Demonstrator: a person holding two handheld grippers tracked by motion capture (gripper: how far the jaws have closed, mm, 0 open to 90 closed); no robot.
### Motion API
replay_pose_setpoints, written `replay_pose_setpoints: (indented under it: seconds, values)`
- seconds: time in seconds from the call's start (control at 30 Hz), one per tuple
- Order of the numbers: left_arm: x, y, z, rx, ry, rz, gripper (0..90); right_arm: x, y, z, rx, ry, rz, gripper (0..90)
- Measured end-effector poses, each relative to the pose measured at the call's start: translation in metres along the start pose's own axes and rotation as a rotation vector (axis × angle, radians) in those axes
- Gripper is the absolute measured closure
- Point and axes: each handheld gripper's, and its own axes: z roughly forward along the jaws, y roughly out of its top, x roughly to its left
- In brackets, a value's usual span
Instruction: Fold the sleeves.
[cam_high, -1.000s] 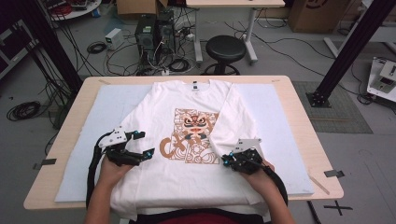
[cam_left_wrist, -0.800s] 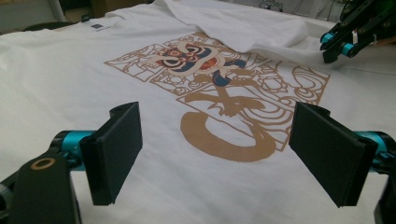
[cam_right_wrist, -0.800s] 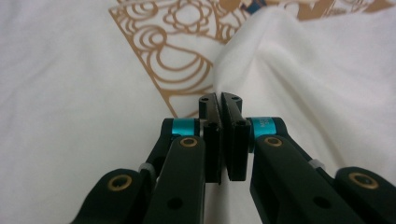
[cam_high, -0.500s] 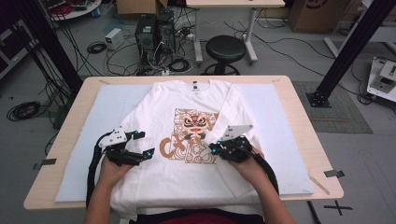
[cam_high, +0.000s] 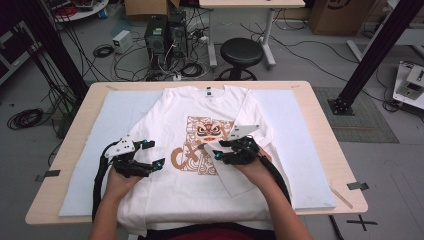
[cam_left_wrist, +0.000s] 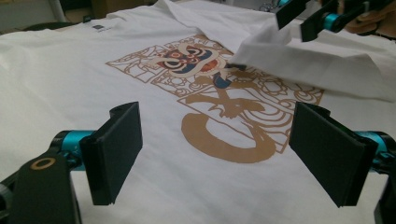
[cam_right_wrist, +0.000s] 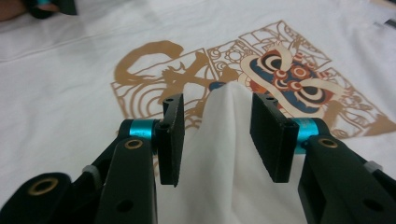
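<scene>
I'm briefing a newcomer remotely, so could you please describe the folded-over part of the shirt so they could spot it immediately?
On the wooden table a white T-shirt lies flat on a pale mat. Find its orange lion print at the centre. The fold is the plain white flap crossing the print's right edge under the right claw, the only raised, doubled cloth.

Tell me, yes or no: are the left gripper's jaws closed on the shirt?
No: in the left gripper view the left gripper has its jaws spread wide apart above the flat t-shirt, with nothing between them.

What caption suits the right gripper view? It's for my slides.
Right gripper lifts a white fold of the T-shirt over its lion print.
</scene>
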Motion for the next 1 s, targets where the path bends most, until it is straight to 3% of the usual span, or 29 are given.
replay_pose_setpoints:
  seconds: [0.1, 0.13, 0.23, 0.27, 0.33, 0.37, 0.4, 0.43, 0.47, 0.5, 0.53, 0.57, 0.6, 0.67, 0.77, 0.9, 1.0]
  values:
    - [-0.001, 0.002, -0.004, 0.015, 0.007, -0.015, 17.4, 0.002, -0.004, -0.015, -0.033, 0.024, -0.006, 53.9]
    - [-0.002, 0.004, -0.006, 0.016, 0.002, -0.018, 17.4, 0.009, -0.009, -0.025, -0.033, 0.034, -0.027, 53.9]
    - [-0.006, 0.014, -0.016, -0.004, -0.001, 0.002, 17.4, 0.019, -0.014, -0.029, -0.011, 0.061, -0.066, 54.5]
    - [-0.007, 0.017, -0.02, -0.013, 0.0, 0.012, 17.4, 0.03, -0.021, -0.028, 0.01, 0.076, -0.102, 55.6]
    - [-0.01, 0.022, -0.026, -0.046, 0.004, 0.023, 17.4, 0.037, -0.027, -0.023, 0.028, 0.087, -0.124, 57.3]
    - [-0.011, 0.023, -0.028, -0.054, 0.004, 0.026, 17.4, 0.037, -0.027, -0.023, 0.028, 0.087, -0.124, 57.3]
    - [-0.012, 0.025, -0.03, -0.054, 0.001, 0.029, 17.4, 0.039, -0.034, -0.015, 0.068, 0.078, -0.126, 58.0]
    - [-0.013, 0.026, -0.032, -0.049, 0.002, 0.037, 17.4, 0.039, -0.034, -0.015, 0.068, 0.078, -0.126, 58.0]
    - [-0.013, 0.027, -0.033, -0.044, 0.001, 0.04, 17.4, 0.037, -0.043, -0.005, 0.114, 0.079, -0.104, 60.5]
    - [-0.014, 0.027, -0.033, -0.043, -0.003, 0.041, 17.4, 0.037, -0.043, -0.005, 0.114, 0.079, -0.104, 60.5]
    - [-0.014, 0.027, -0.033, -0.04, -0.006, 0.043, 17.4, 0.036, -0.051, 0.004, 0.159, 0.054, -0.104, 67.3]
    - [-0.014, 0.027, -0.033, -0.034, -0.002, 0.044, 17.4, 0.036, -0.051, 0.004, 0.159, 0.054, -0.104, 67.3]
    - [-0.014, 0.026, -0.032, -0.029, -0.004, 0.044, 17.4, 0.033, -0.052, 0.002, 0.138, 0.045, -0.094, 78.4]
    - [-0.013, 0.025, -0.03, -0.019, -0.006, 0.04, 17.4, 0.032, -0.05, 0.002, 0.15, 0.045, -0.084, 83.8]
    - [-0.013, 0.025, -0.027, -0.004, -0.007, 0.043, 17.4, 0.033, -0.047, 0.002, 0.151, 0.045, -0.089, 84.7]
    - [-0.014, 0.025, -0.028, -0.011, -0.008, 0.041, 17.4, 0.038, -0.033, -0.001, 0.105, 0.065, -0.09, 84.7]
    - [-0.013, 0.025, -0.029, -0.018, -0.009, 0.041, 17.4, 0.046, -0.012, 0.001, 0.048, 0.11, -0.09, 84.4]
